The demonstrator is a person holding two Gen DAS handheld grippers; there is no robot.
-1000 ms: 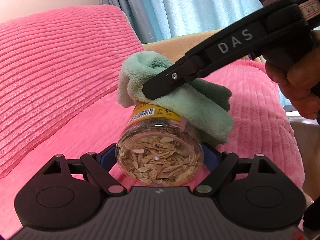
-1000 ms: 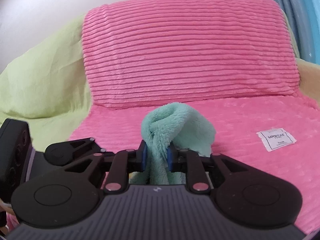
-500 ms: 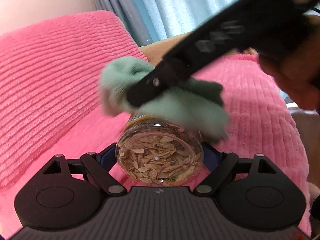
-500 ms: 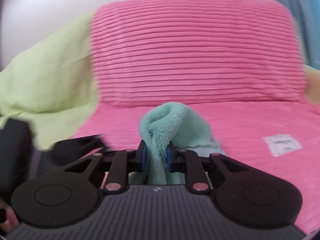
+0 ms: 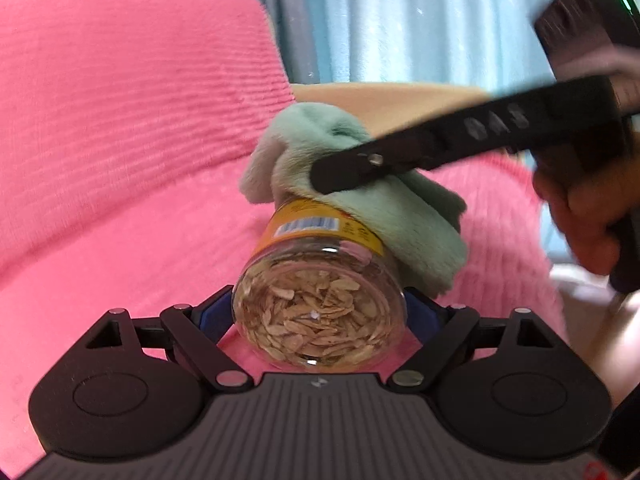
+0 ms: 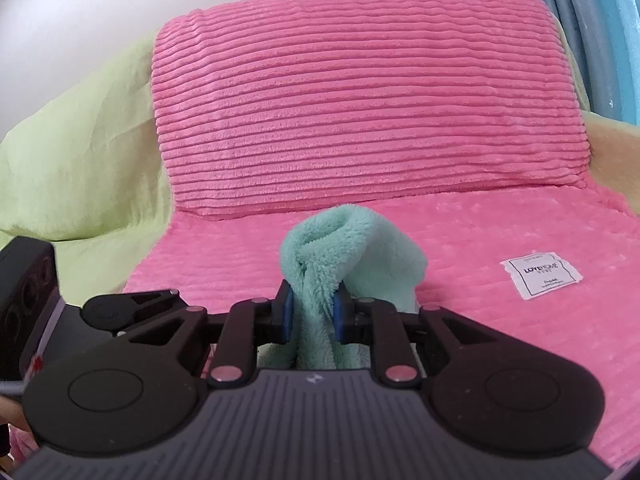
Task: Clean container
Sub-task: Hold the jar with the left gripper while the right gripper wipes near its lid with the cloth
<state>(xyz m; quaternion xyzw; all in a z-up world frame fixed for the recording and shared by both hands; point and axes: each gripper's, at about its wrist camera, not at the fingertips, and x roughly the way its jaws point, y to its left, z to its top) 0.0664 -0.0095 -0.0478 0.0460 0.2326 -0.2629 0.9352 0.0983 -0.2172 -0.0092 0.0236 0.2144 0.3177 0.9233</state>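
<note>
A clear jar (image 5: 320, 312) full of pale seeds, with a yellow label and barcode, lies sideways with its base toward the left wrist camera. My left gripper (image 5: 320, 316) is shut on the jar near its base. A mint-green fluffy cloth (image 5: 380, 208) drapes over the jar's far end and upper right side. My right gripper (image 5: 340, 172) comes in from the right, shut on that cloth. In the right wrist view the cloth (image 6: 332, 248) is bunched between the blue pads (image 6: 286, 312) of the right gripper (image 6: 312, 314). The jar's lid is hidden under the cloth.
A pink ribbed cushion (image 6: 360, 100) stands upright behind a pink seat cover (image 6: 500, 340) with a white label (image 6: 540, 274). A light green blanket (image 6: 80, 152) lies at left. Blue curtains (image 5: 400, 20) hang behind. A hand (image 5: 580, 216) holds the right gripper's handle.
The right gripper and cloth swept left over the jar, then back right and slightly further along the jar. The left gripper keeps its hold and has tilted, so the label shows more.
</note>
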